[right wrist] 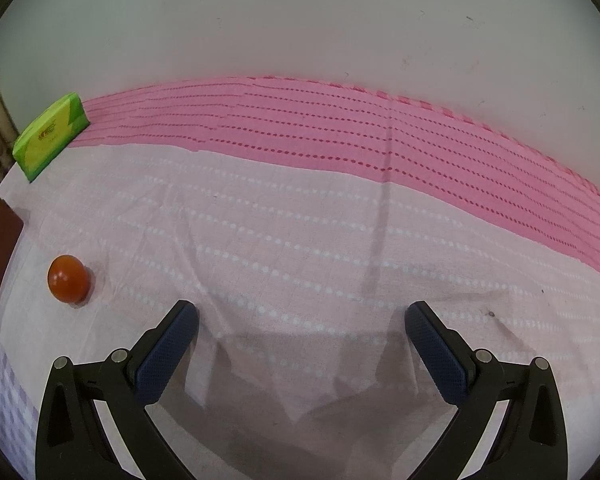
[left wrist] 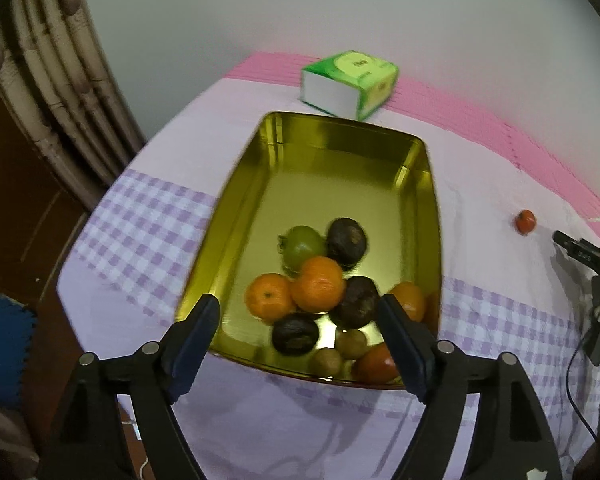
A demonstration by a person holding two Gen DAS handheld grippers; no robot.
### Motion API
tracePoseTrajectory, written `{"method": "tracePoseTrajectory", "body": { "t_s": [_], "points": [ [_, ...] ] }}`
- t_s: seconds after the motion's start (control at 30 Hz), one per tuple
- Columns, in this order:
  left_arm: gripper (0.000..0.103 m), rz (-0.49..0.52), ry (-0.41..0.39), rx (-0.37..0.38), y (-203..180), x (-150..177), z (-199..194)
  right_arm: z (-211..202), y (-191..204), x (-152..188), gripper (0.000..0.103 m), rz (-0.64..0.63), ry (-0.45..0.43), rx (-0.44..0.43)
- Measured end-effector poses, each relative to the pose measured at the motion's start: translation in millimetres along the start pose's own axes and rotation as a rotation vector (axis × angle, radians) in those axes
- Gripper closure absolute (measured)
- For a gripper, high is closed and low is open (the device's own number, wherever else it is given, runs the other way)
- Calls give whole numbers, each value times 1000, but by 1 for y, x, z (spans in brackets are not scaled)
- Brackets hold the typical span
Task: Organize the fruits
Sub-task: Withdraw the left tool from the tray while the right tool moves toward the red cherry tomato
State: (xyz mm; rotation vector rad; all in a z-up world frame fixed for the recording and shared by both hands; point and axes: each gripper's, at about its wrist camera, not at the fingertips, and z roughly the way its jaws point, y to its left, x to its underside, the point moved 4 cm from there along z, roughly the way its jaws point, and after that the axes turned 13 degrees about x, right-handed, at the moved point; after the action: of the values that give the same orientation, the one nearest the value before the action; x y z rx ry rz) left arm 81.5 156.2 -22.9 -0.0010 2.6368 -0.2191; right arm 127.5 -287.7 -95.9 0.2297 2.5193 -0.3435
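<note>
Round fruits point(left wrist: 318, 290) crowd shiny rectangular gold tin point(left wrist: 340, 140)

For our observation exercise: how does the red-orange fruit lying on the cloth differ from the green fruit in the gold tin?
The red-orange fruit is glossy red-orange; the green fruit is dull green. The red-orange fruit lies alone on the cloth, outside the gold tin; the green fruit sits inside it, touching an orange and a dark fruit. Both are roundish, and neither is held.

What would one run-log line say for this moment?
left gripper: open, empty, above gold tin | right gripper: open, empty | fruit left out: red fruit on cloth
</note>
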Motion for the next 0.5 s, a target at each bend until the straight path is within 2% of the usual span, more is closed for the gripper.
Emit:
{"method": "tracePoseTrajectory", "body": {
  "t_s": [0.17, 0.33, 0.5],
  "points": [
    [26, -23, -15, -46, 13, 0, -6, -1, 0, 2, 0, 35, 13, 25],
    [26, -61, -35, -49, 21, 1, -9, -6, 6, 5, 0, 46, 26, 35],
    [25, -92, -32, -55, 29, 3, -7, -19, 27, 15, 0, -12, 21, -8]
  ]
}}
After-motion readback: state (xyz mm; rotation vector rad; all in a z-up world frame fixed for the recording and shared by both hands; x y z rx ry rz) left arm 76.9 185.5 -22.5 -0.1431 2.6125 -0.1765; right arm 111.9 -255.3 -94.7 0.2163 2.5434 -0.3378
